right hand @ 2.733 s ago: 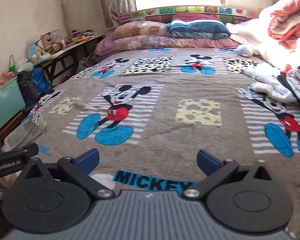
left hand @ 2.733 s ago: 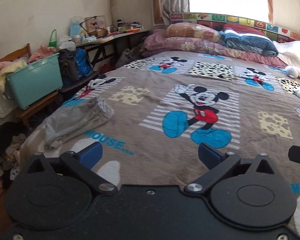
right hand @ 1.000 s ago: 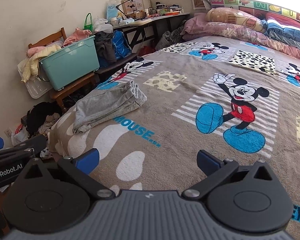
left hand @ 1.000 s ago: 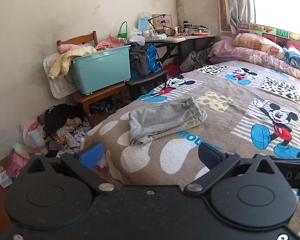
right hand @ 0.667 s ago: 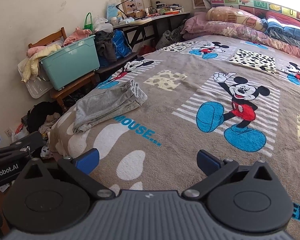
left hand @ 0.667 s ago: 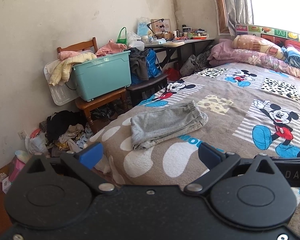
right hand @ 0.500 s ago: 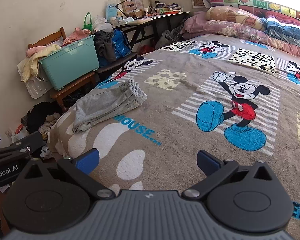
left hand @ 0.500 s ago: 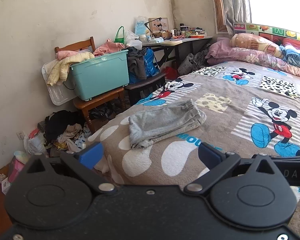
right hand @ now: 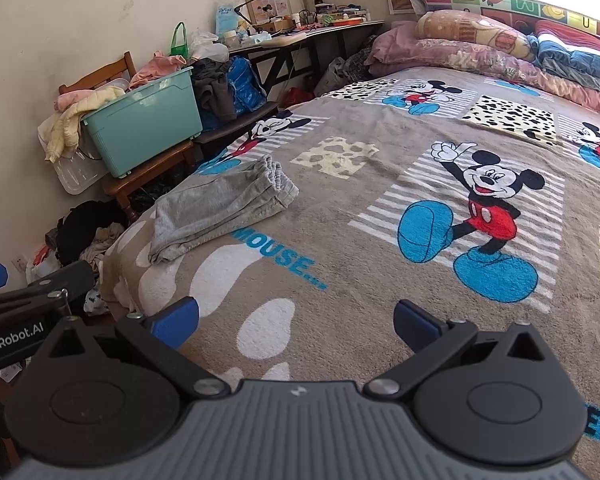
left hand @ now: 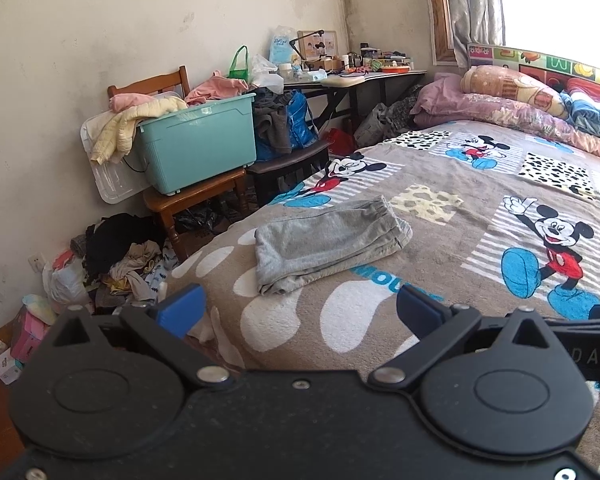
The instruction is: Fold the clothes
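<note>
1. A folded pair of grey cotton jogging trousers (left hand: pixel 328 242) lies near the corner of the bed, on the brown cartoon-mouse blanket (left hand: pixel 440 248).
2. The left tool (left hand: pixel 300 306) hovers short of it, blue fingers spread apart and empty.
3. The right tool (right hand: pixel 296 320) is likewise spread wide, holding nothing, further from the garment.
4. The fabric looks soft, light and floppy; layers would likely slide apart if pinched singly.
5. A sensible hold seems to be the thick gathered waistband edge (left hand: pixel 392 220), pinching all layers together.
</note>
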A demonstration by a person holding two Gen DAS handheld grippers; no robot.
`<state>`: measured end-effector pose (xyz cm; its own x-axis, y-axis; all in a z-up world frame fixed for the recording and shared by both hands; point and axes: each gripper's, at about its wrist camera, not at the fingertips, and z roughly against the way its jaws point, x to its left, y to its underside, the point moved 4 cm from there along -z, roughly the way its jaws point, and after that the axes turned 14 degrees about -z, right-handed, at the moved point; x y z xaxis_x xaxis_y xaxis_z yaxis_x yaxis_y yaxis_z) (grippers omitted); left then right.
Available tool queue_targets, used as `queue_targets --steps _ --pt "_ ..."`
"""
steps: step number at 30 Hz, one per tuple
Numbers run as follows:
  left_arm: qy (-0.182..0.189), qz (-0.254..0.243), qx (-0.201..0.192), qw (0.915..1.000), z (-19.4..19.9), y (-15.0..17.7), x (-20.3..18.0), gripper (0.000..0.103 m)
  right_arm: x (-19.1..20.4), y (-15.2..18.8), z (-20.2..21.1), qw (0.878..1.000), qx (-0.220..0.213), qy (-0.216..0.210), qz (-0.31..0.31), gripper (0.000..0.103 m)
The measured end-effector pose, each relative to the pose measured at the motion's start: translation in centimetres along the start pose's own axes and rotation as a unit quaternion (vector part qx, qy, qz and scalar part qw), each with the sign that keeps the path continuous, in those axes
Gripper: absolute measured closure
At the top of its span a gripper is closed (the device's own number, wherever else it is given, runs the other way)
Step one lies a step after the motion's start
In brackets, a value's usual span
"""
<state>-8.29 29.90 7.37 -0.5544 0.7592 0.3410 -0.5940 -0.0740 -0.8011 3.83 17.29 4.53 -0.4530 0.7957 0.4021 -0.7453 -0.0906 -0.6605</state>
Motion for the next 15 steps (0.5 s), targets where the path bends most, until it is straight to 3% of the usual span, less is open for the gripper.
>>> queue_targets --steps 15 --pt "0.008 0.007 -0.009 0.9999 0.02 -0.39 0.48 0.000 0.21 -0.56 -0.19 1.000 0.005 -0.006 0.001 0.000"
